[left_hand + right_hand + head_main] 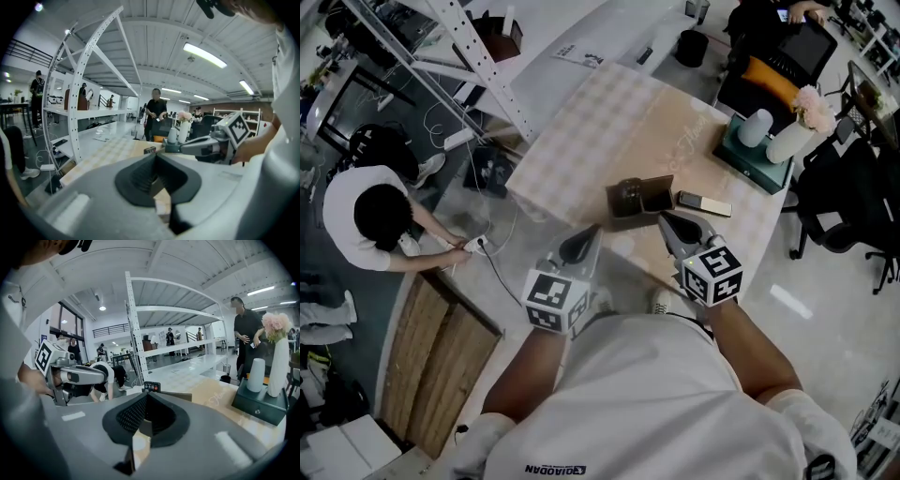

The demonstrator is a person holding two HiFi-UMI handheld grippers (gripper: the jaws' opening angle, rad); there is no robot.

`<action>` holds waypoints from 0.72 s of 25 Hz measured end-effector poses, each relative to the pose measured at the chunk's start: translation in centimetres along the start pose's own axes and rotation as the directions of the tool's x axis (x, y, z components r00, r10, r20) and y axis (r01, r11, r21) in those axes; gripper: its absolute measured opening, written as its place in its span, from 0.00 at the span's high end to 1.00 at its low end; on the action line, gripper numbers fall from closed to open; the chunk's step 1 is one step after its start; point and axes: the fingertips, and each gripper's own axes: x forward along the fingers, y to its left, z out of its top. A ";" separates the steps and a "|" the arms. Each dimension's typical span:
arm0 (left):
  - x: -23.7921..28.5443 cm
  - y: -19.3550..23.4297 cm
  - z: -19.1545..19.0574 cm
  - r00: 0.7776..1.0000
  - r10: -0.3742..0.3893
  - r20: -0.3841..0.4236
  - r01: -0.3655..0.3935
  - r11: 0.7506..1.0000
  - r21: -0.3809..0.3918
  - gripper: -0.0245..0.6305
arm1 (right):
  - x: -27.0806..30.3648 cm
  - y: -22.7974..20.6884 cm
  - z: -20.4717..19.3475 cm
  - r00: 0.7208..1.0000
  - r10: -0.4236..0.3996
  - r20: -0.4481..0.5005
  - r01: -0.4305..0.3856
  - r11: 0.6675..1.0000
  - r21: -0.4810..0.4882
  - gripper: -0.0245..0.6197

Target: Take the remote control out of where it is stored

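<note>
Checked beige cloth covers the surface [581, 141], and a brown, boxy holder [636, 199] with two compartments sits near its front edge. The remote control [151, 386] stands upright in that holder, its button end sticking out of the top in the right gripper view. Just to the right of the holder lies a slim flat bar [705, 203], dark at one end and pale gold along the rest. Further back, at the far right corner, a teal box [759, 161] carries a white cup [757, 127] and a white vase [789, 141] of pink flowers [814, 108]. A white shelving rack [478, 56] stands off the left side, a person in a white shirt [366, 211] crouches on the floor below it, and a black office chair [844, 216] stands to the right. The cloth's left and middle stretch lies bare, giving free room there, while the right side is tighter. The left tool [592, 232] hangs clenched and empty, off the near-left corner of the holder and clear of it. The right tool [667, 223] is also clenched with nothing in it, its tip just beside the holder's near-right corner; whether they touch is unclear.
</note>
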 end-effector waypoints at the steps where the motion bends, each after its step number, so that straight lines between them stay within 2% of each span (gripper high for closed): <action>1: -0.1 0.3 -0.1 1.000 0.006 -0.003 -0.006 1.000 0.001 0.96 | 0.5 0.1 -0.1 1.000 -0.003 -0.007 0.003 1.000 -0.004 0.95; 7: -0.1 1.5 -0.9 1.000 0.015 -0.028 -0.015 1.000 0.011 0.96 | 4.2 0.3 -1.5 0.998 -0.025 -0.056 0.023 0.999 -0.044 0.87; 10: -0.1 1.9 -1.4 0.999 0.011 -0.043 -0.010 1.000 0.010 0.96 | 5.7 0.1 -2.2 0.995 -0.053 -0.083 0.049 0.997 -0.056 0.80; 15: -0.6 2.5 -1.6 0.999 0.005 -0.043 -0.004 1.000 0.008 0.96 | 7.8 -0.2 -3.7 0.987 -0.092 -0.133 0.086 0.995 -0.052 0.66; 18: -0.9 2.9 -1.7 0.999 0.001 -0.042 0.000 1.000 0.013 0.96 | 8.7 -0.4 -4.4 0.983 -0.116 -0.143 0.115 0.993 -0.021 0.61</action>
